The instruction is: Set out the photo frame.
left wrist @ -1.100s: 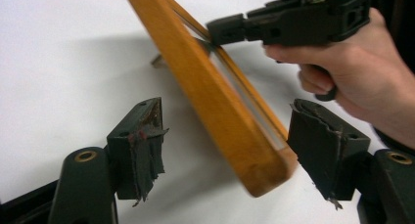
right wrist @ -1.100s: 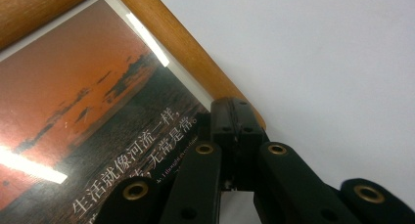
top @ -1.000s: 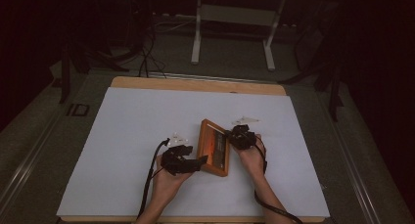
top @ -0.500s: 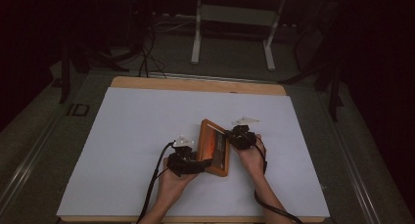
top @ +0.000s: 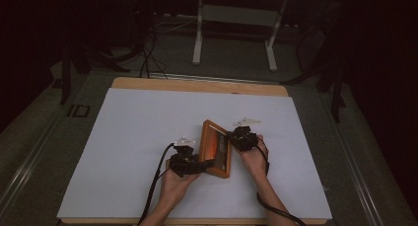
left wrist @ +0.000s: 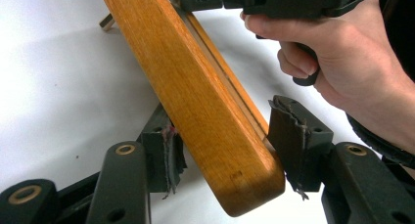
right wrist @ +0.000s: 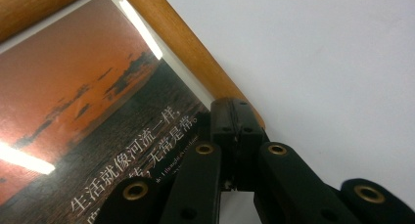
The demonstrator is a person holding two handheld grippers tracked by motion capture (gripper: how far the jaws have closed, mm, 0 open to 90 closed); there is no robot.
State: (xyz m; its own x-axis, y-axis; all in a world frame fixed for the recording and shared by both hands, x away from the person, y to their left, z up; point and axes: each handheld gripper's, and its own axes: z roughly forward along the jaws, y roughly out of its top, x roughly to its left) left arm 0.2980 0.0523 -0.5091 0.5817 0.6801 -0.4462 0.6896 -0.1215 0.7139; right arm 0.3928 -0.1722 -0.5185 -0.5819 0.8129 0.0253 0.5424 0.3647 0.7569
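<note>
A wooden picture frame holding an orange sunset print with white lettering lies aslant near the front middle of the white table, one side raised. My left gripper reaches its near corner from the left. In the left gripper view the wooden rail runs between the jaws, which have just been closing, and both pads touch it. My right gripper is shut, its joined tips lying against the frame's wooden rim. The person's right hand holds that gripper.
A white sheet covers the table, with a wooden strip along its far edge. A cable trails from the left gripper toward the front edge. Beyond the table stand white legs and floor cables in the dark.
The left gripper has shifted slightly right onto the frame's near corner and its jaws have narrowed around the rail. The right gripper and the frame have stayed put.
</note>
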